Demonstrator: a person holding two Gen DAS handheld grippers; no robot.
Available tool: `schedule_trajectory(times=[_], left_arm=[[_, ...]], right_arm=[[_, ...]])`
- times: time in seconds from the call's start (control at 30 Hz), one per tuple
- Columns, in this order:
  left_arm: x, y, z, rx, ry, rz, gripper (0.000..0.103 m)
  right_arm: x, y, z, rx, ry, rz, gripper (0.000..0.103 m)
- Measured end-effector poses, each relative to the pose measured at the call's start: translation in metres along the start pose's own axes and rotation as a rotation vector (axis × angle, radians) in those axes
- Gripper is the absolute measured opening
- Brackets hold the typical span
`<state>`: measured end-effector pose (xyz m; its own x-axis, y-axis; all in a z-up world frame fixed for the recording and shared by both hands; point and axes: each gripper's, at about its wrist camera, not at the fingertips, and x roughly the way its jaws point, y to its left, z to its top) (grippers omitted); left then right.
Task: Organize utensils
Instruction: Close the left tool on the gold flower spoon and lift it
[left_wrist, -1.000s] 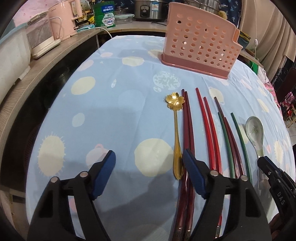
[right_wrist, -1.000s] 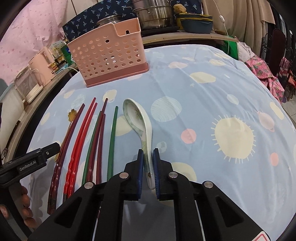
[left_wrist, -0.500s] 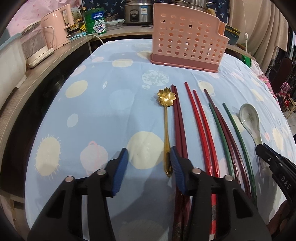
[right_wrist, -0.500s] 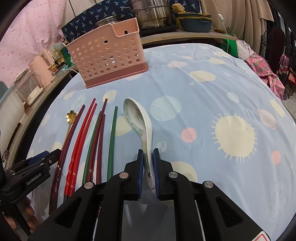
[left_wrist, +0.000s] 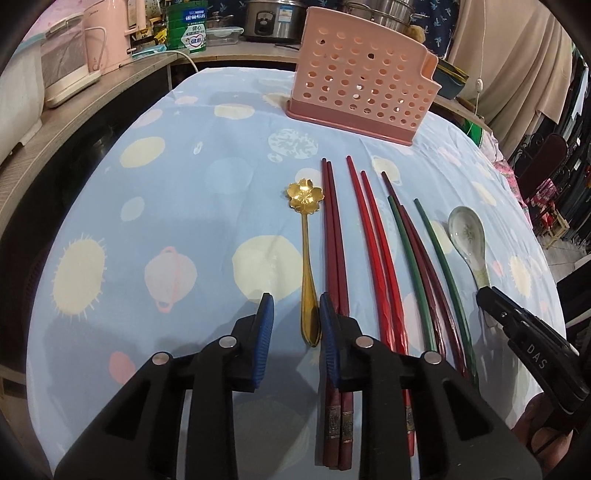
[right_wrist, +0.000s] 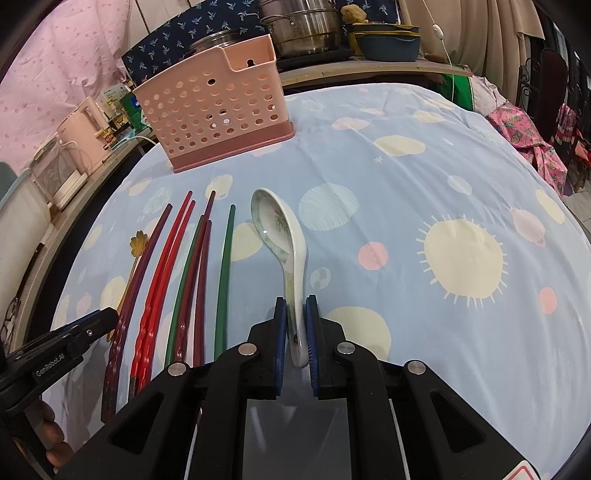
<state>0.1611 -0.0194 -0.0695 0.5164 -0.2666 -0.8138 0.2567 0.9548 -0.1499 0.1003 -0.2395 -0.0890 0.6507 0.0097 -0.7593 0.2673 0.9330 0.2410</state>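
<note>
**Left jaws narrowing on the gold spoon; right clamped on the white spoon**

Against the earlier frames, the left gripper (left_wrist: 293, 314) has swung from straddling bare cloth and the dark chopsticks to bracketing the gold spoon (left_wrist: 308, 266), and its jaws have narrowed a lot. They are closing now, with the handle end between the pads, a gap visible on the left side. The right gripper (right_wrist: 295, 325) has not shifted: its jaws are shut on the handle of the white spoon (right_wrist: 284, 251), which lies on the cloth (right_wrist: 424, 184) right of the chopsticks (left_wrist: 369, 251). The holder (left_wrist: 360, 74) stands at the far side, well apart from everything.

Risks, as I judge them: the right pad sits just beside the dark chopstick pair, so closing could pinch or drag one along. The gold handle is thin and flat on soft cloth; the pads may nip fabric or slide off.

Hidden: the chopstick butts run under the left gripper body, the holder's compartments cannot be made out, and whether the right pad already touches the gold handle is unclear.
</note>
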Motion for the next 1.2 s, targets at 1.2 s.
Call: schedule_trajectory(times=[1.2], left_arm=[[-0.059,0.012,-0.008,-0.018,-0.091,-0.013,0.01]], right_arm=[[-0.031,-0.003,-0.008,0.021,-0.016,0.013,0.017]])
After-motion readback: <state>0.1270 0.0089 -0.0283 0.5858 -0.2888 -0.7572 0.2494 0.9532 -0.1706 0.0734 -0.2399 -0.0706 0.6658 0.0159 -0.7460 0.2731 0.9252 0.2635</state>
